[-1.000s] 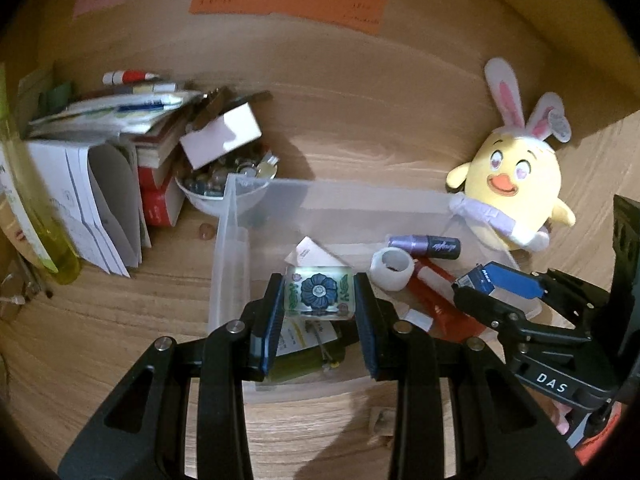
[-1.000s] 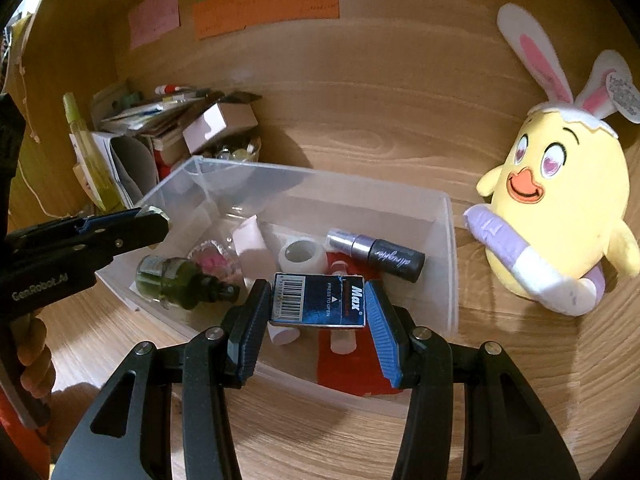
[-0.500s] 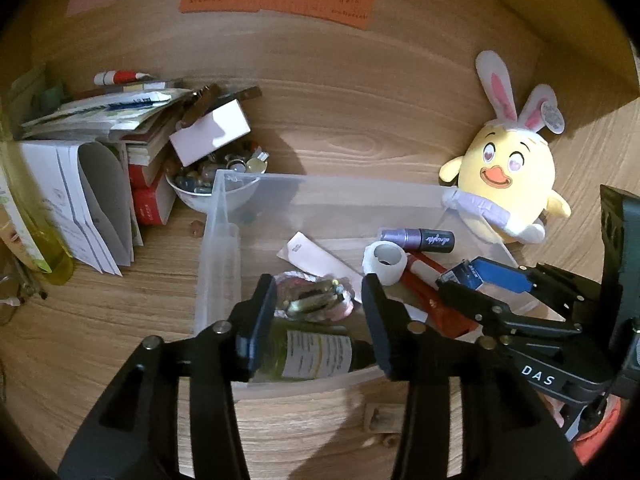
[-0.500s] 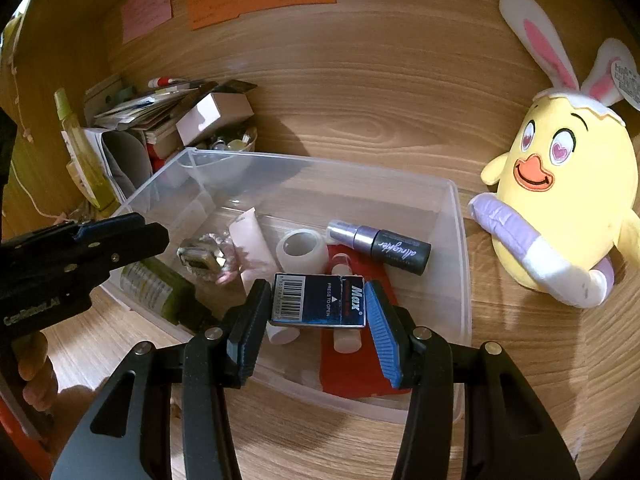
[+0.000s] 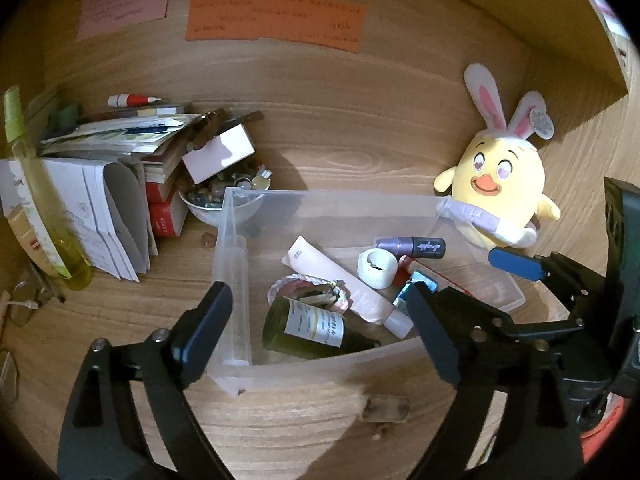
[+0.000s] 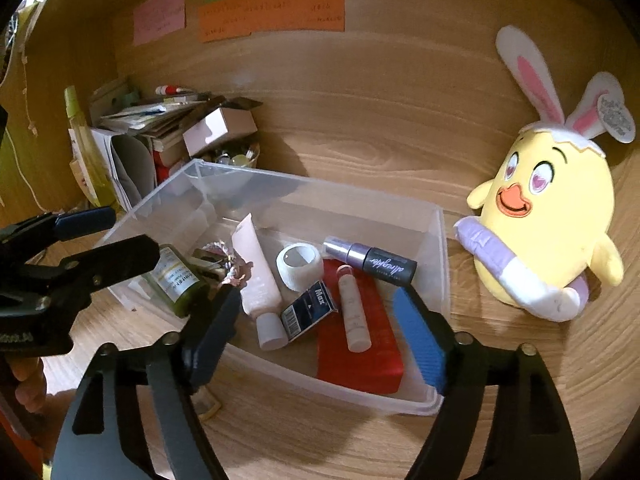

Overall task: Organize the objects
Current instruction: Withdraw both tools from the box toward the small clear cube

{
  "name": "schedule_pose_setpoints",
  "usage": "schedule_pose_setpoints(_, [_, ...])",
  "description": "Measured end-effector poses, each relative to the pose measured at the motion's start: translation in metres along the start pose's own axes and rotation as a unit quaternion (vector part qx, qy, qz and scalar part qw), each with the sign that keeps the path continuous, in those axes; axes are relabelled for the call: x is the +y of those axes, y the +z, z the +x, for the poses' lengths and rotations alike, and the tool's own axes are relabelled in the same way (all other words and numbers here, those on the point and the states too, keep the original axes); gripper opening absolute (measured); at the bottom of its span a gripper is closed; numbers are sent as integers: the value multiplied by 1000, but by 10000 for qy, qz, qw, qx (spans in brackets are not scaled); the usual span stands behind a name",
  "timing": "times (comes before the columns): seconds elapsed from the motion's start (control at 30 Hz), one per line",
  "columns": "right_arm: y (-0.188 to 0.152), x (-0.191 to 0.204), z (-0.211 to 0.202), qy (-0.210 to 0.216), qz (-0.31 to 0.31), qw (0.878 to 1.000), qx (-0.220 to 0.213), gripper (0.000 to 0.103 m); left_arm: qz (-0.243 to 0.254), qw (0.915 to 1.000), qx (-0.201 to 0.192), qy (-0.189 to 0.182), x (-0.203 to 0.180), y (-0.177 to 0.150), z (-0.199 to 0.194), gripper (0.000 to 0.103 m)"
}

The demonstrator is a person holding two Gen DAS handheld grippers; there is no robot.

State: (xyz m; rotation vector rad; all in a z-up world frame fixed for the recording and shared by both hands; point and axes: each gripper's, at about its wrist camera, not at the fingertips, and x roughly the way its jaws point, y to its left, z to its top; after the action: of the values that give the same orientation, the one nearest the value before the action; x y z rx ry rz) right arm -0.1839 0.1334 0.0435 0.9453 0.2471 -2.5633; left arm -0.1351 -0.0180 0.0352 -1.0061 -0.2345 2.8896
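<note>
A clear plastic bin [image 6: 320, 184] [image 5: 232, 260] stands on the wooden desk. In it lie a green bottle [image 5: 312, 328], a pink tube [image 6: 256, 276], a tape roll [image 6: 298, 266], a purple spray bottle [image 6: 372, 262], a lip balm [image 6: 352, 308] on a red packet [image 6: 360, 356], a shiny pink trinket [image 5: 316, 292] and a blue Max box [image 6: 310, 314]. My left gripper [image 5: 318, 320] hangs over the bin's near left corner, jaws opening, nothing between them. Over the near wall my right gripper [image 6: 318, 328] is opening too, and it is empty.
A yellow plush chick with bunny ears [image 6: 548, 216] sits right of the bin. At the back left are stacked books and papers [image 5: 120, 152], a bowl of small things [image 5: 224, 196] under a white box, and a yellow-green spray bottle [image 5: 44, 216]. Sticky notes [image 5: 276, 20] hang on the wall.
Both grippers have opened wide. The left one let go of the flowered trinket and the right one let go of the blue Max box; both now lie in the bin.
</note>
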Motion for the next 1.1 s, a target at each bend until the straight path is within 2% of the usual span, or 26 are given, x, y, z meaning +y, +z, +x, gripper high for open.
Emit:
schedule_pose_setpoints(0.27, [-4, 0, -23, 41, -12, 9999, -144, 82, 157, 9998, -109, 91, 0, -6, -18, 94])
schedule_pose_setpoints(0.43, [-9, 0, -37, -4, -56, 9997, -237, 82, 207, 9998, 16, 66, 2, -17, -23, 94])
schedule_pose_setpoints(0.8, [-32, 3, -48, 82, -56, 9999, -129, 82, 219, 9986, 481, -18, 3, -49, -20, 94])
schedule_pose_setpoints(1.1, [-57, -4, -42, 253, 90, 9995, 186, 82, 506, 9927, 1081, -148, -17, -73, 9, 94])
